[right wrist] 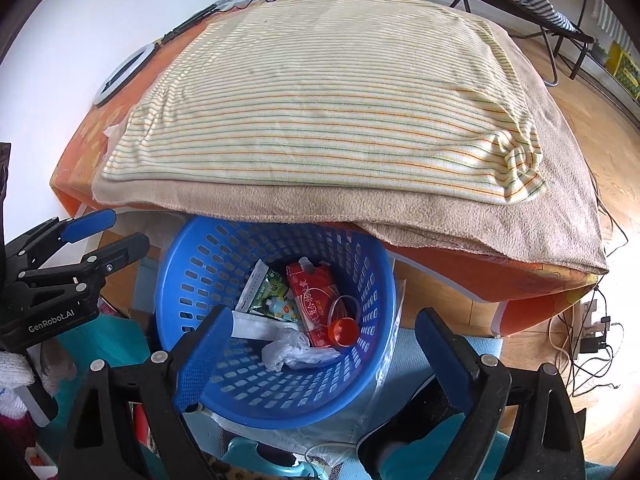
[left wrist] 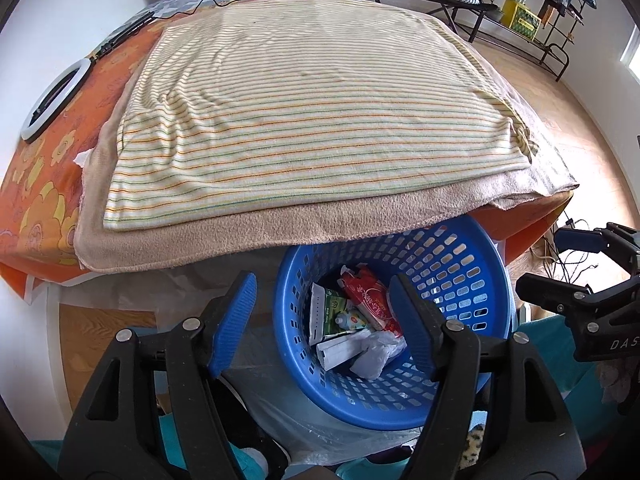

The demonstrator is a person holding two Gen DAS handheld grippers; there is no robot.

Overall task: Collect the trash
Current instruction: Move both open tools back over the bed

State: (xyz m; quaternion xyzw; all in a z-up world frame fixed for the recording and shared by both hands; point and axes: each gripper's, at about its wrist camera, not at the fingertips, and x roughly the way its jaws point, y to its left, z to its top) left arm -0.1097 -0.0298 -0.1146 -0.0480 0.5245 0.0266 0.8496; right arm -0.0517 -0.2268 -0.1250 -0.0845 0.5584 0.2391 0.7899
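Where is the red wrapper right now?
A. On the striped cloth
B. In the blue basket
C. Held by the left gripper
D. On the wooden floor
B: the red wrapper lies inside the blue basket among other trash, and both grippers, left and right, are open and empty.

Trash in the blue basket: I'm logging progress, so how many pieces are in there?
6 visible: green packet, small tube, red packet, red cap, white paper strip, crumpled plastic. More may lie hidden underneath in the blue basket.
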